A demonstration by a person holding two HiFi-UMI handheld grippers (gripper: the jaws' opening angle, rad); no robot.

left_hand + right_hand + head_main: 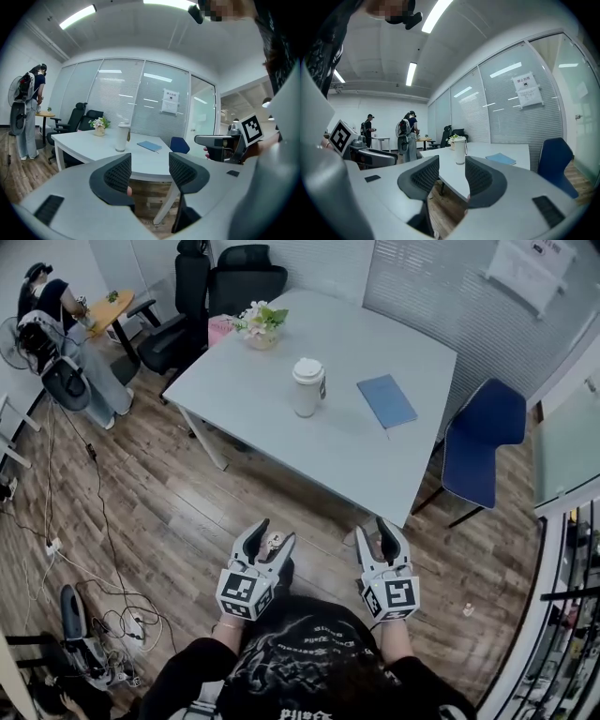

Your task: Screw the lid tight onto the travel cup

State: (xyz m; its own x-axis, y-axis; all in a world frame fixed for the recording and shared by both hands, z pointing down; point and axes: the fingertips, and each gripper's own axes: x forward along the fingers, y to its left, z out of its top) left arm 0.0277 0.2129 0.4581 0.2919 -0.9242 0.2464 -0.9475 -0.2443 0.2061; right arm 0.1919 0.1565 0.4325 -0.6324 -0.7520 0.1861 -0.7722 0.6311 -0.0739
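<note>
The white travel cup [307, 390] stands upright near the middle of the pale table [281, 427], with its lid [307, 369] sitting on top. Both grippers are held low over the wooden floor, well short of the table's near edge. My left gripper [273, 532] is open with nothing between its jaws. My right gripper [382, 531] is open too, its jaws set narrower and empty. From the left gripper [150, 164], the cup [123, 137] shows far off on the table. The right gripper [452, 171] sees the cup [461, 151] above the gap between its jaws.
A blue notebook [386, 400] lies right of the cup and a flower pot [260, 324] stands at the table's far corner. Black office chairs [239, 273] sit behind, a blue chair [483, 442] at the right. A person [56, 343] stands far left; cables [103, 615] trail on the floor.
</note>
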